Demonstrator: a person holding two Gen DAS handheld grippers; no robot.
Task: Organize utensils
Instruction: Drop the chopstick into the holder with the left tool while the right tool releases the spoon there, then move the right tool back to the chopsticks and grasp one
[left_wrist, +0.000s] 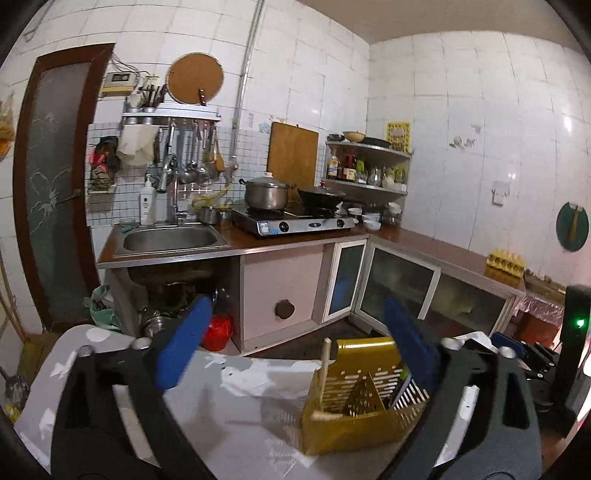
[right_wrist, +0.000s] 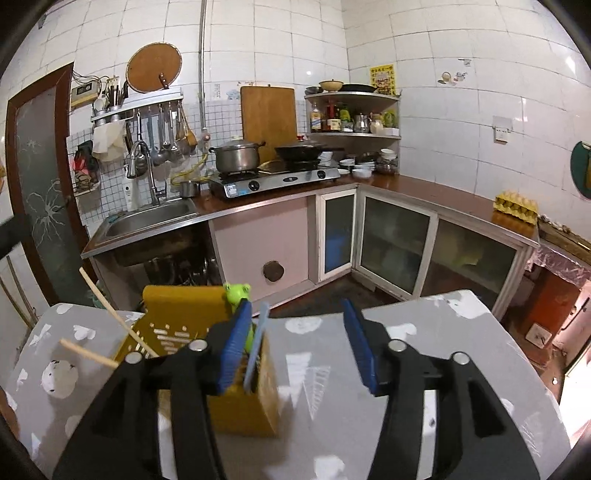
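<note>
black tong arms fill the bottom of both views. left gripper (left_wrist: 291, 343) gapes wide, holding nothing; right gripper (right_wrist: 299, 339) is spread, empty too. gold utensil holder (left_wrist: 354, 398) with chopsticks (right_wrist: 110, 317) stands lower centre on the grey patterned table (right_wrist: 424, 325). beyond the table's far edge: dark floor (right_wrist: 325, 291), cabinets, sink (left_wrist: 170, 238).

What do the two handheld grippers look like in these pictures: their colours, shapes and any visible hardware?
Both look the same. The left gripper and the right gripper each have two broad black arms with long cut-out slots, joined by round silver bolt heads. Each arm ends in a flat blue finger whose inner face is ribbed. No cables, markings, hands or sleeves are visible.
</note>
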